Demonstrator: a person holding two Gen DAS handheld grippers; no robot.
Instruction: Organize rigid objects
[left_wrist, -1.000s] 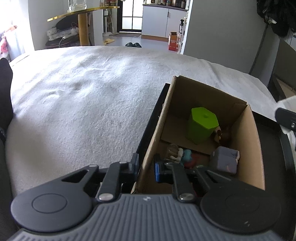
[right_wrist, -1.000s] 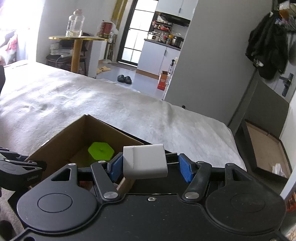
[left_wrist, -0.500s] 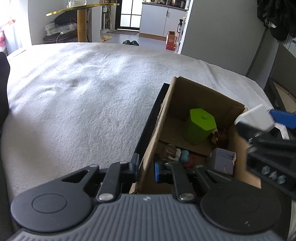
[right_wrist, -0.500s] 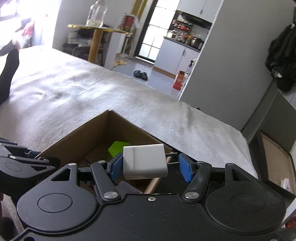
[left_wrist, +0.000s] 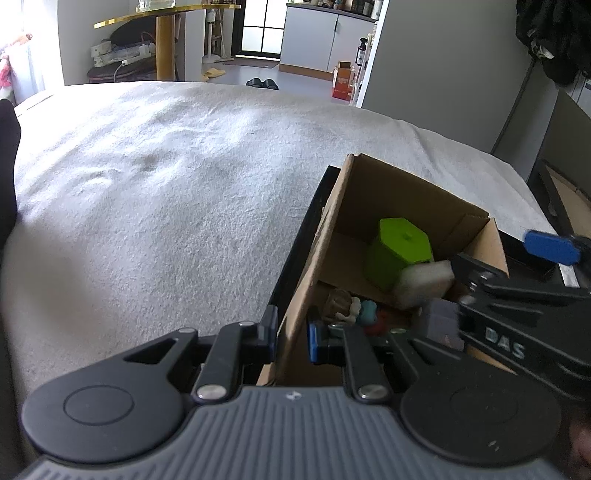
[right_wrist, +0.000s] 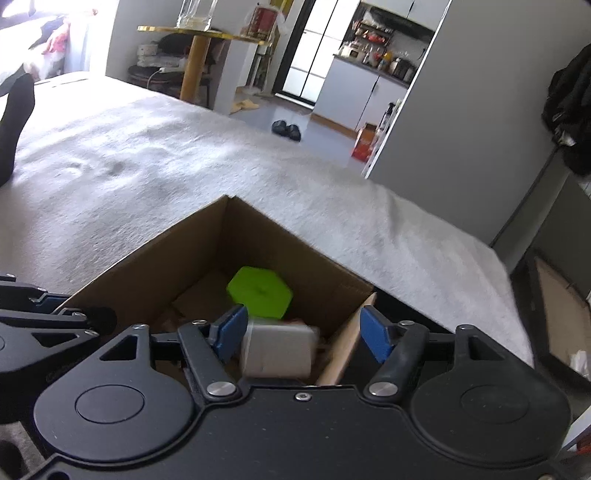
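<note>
An open cardboard box (left_wrist: 332, 221) (right_wrist: 155, 269) sits on the bed. Inside lie a green hexagonal block (left_wrist: 399, 251) (right_wrist: 260, 291), a grey-purple block (left_wrist: 439, 325) and small figures (left_wrist: 354, 310). My left gripper (left_wrist: 291, 332) is shut on the box's near left wall. My right gripper (right_wrist: 301, 334) is open above the box's right side. A white block (right_wrist: 277, 349) (left_wrist: 424, 282), blurred, is dropping free between its fingers into the box.
The grey bedspread (left_wrist: 166, 184) stretches left and back. A black tray edge (left_wrist: 314, 206) runs along the box. A gold round table (right_wrist: 199, 33), shoes (right_wrist: 284, 129) and a flat carton (right_wrist: 557, 310) lie beyond the bed.
My right gripper moved over the box and opened; the white block left its grip and is falling into the box. My left gripper stays clamped on the box wall.
</note>
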